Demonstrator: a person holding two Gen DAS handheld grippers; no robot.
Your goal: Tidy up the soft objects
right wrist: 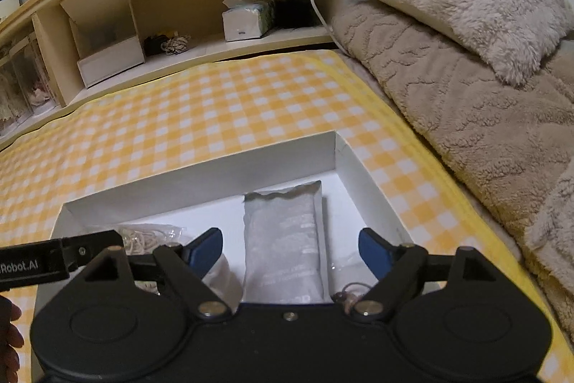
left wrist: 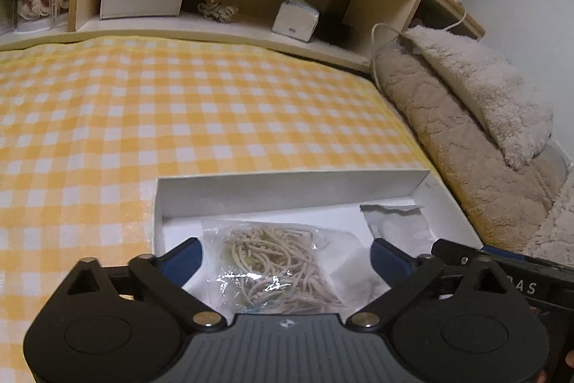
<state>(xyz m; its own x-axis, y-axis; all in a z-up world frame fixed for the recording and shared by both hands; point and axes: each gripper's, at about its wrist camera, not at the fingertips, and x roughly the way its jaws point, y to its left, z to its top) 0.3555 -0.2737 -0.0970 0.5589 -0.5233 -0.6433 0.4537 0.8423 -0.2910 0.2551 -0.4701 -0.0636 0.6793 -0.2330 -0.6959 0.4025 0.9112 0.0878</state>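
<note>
A shallow white box [left wrist: 287,183] [right wrist: 201,174] lies on the yellow checked cloth. In it lie a clear bag of beige cord [left wrist: 283,261] on the left and a white frosted pouch [right wrist: 283,239] [left wrist: 394,221] to its right. My left gripper [left wrist: 287,257] is open, its blue pads either side of the cord bag just above it. My right gripper [right wrist: 290,252] is open over the white pouch, which lies between its pads. A small pinkish loop [right wrist: 349,293] lies by the right pad. The cord bag also shows in the right wrist view [right wrist: 143,237].
A wooden headboard shelf [left wrist: 233,24] holds a white open box [left wrist: 140,0], a coil of rope [left wrist: 217,10] and a tissue pack [left wrist: 296,18]. A fluffy beige pillow [right wrist: 473,9] and blanket [right wrist: 466,103] lie to the right. A white cable [right wrist: 323,9] hangs by the pillow.
</note>
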